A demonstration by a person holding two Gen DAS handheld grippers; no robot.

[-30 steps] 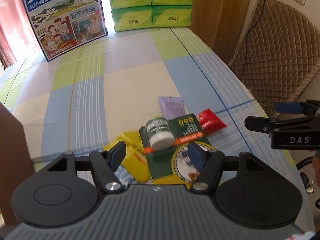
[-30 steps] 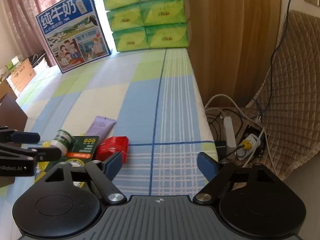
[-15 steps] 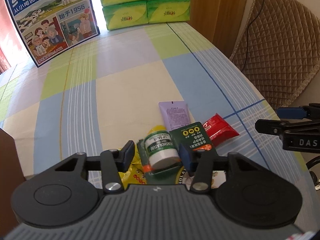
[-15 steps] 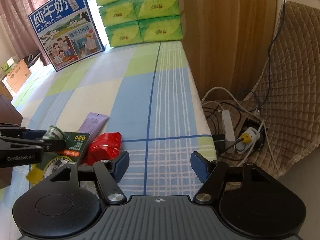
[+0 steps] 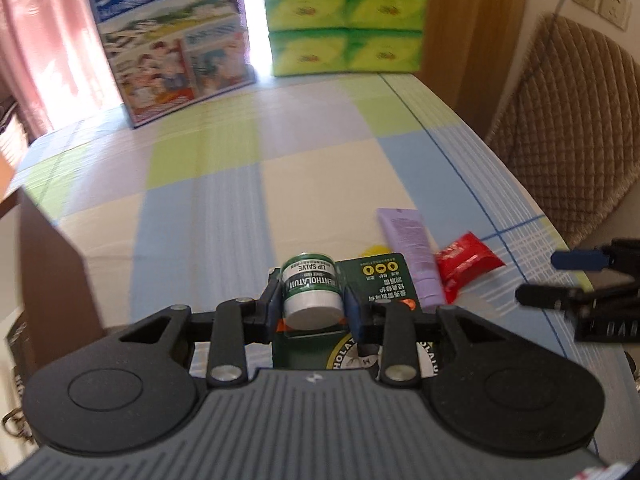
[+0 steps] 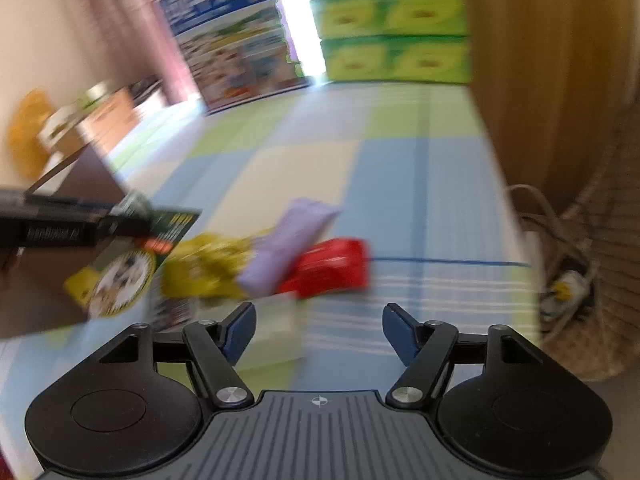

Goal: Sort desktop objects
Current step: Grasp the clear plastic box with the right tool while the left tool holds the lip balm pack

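My left gripper [image 5: 312,300] is shut on a small green-and-white lip salve jar [image 5: 310,290] fixed to a dark green card [image 5: 380,280]; in the right wrist view the card [image 6: 132,256] hangs lifted off the table. A purple tube [image 5: 408,252], a red packet [image 5: 466,260] and a yellow packet [image 6: 204,264] lie on the checked tablecloth [image 5: 224,200]. My right gripper [image 6: 318,330] is open and empty, low over the table in front of the red packet [image 6: 328,266] and purple tube [image 6: 288,244].
A blue milk carton box [image 5: 172,40] and stacked green tissue packs [image 5: 344,16] stand at the table's far end. A brown box [image 5: 48,280] is at the left. A padded chair [image 5: 576,140] and cables [image 6: 560,264] are beyond the right edge.
My left gripper closed on the jar and lifted it with its card off the table. My right gripper swung left toward the red packet and tube; its view is blurred.
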